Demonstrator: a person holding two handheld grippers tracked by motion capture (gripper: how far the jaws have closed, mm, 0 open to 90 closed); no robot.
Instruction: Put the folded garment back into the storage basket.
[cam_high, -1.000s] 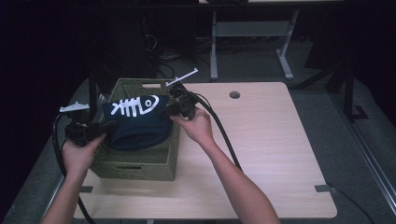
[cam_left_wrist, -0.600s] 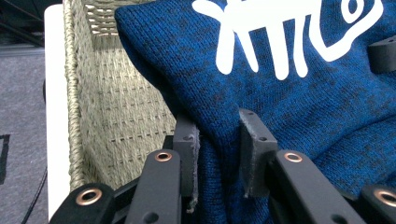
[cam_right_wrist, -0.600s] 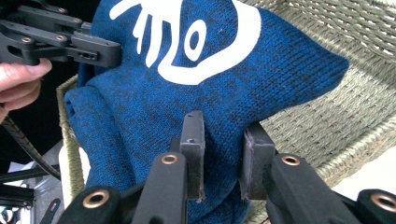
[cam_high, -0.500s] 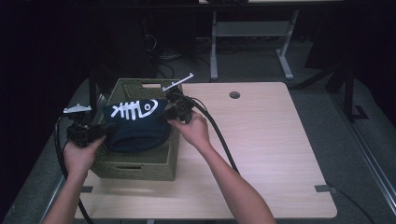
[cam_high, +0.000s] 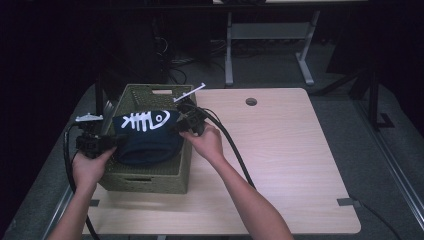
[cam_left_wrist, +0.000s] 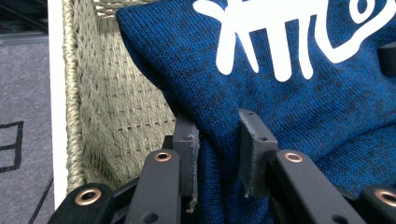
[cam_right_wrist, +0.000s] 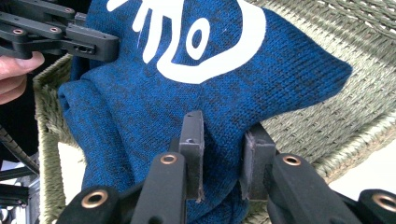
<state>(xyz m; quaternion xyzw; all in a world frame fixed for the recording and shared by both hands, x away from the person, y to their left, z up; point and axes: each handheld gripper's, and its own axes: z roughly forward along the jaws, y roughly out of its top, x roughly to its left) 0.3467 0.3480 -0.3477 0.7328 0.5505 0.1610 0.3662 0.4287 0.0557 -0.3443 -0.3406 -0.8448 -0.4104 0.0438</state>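
Observation:
A dark blue knitted garment (cam_high: 147, 137) with a white fish-skeleton print hangs stretched over a woven olive basket (cam_high: 145, 177) at the table's left. My left gripper (cam_high: 107, 145) is shut on the garment's left edge; in the left gripper view a fold of blue knit (cam_left_wrist: 219, 154) sits pinched between the black jaws. My right gripper (cam_high: 181, 126) is shut on the right edge, and the right gripper view has the knit (cam_right_wrist: 224, 154) clamped between its jaws above the basket wall (cam_right_wrist: 336, 116). The left gripper (cam_right_wrist: 60, 37) also appears far off in that view.
The light wooden table (cam_high: 290, 165) spreads to the right of the basket, with a round cable hole (cam_high: 251, 101). Black cables (cam_high: 235, 150) trail from both grippers. A white rod (cam_high: 190, 92) sticks up beside the right gripper. Metal stand legs (cam_high: 305, 70) are on the floor behind.
The garment has sunk a little lower into the basket, and both grippers have come slightly toward me with it. Both grips are unchanged.

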